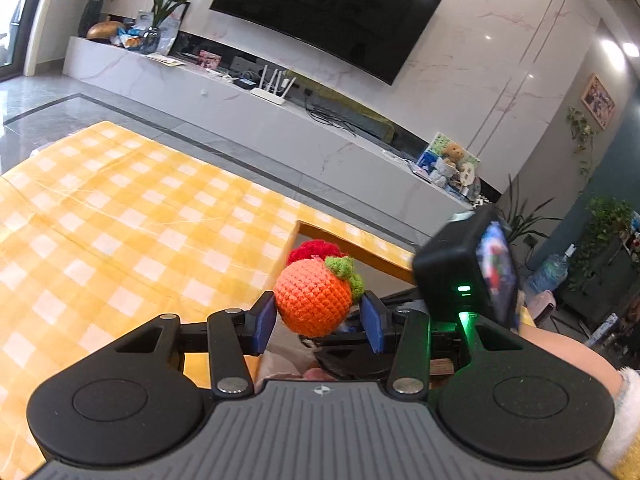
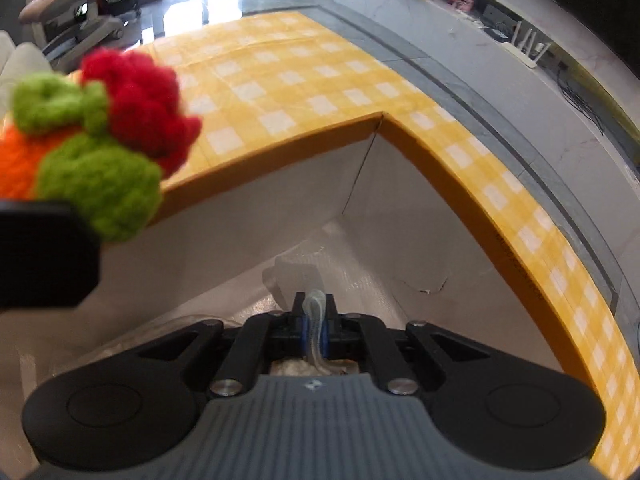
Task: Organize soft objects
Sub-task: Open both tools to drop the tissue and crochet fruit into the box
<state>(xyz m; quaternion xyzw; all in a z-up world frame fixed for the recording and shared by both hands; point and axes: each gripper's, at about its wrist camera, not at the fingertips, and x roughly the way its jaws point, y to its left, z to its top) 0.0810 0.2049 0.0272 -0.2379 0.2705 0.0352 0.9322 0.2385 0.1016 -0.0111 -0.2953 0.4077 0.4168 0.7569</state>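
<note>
An orange crocheted fruit (image 1: 312, 296) with green leaves (image 1: 346, 270) sits between the blue pads of my left gripper (image 1: 318, 320), which is shut on it. A red crocheted piece (image 1: 316, 250) shows just behind it. The right wrist view has the same toy at the far left, red (image 2: 140, 108) over green (image 2: 100, 188), hanging over the open box's white inner wall (image 2: 280, 184). My right gripper (image 2: 316, 320) points down into the box, its jaws nearly together and pinching a fold of clear plastic (image 2: 296, 272) that lies on the box floor.
The box's yellow checked flaps (image 2: 280, 76) spread wide to the left and along the right rim (image 1: 120, 220). Beyond lie grey floor, a white TV cabinet (image 1: 280, 120) with a router, and a TV. A chair (image 2: 68, 12) stands far left. A white cuff (image 1: 628, 420) is at the right edge.
</note>
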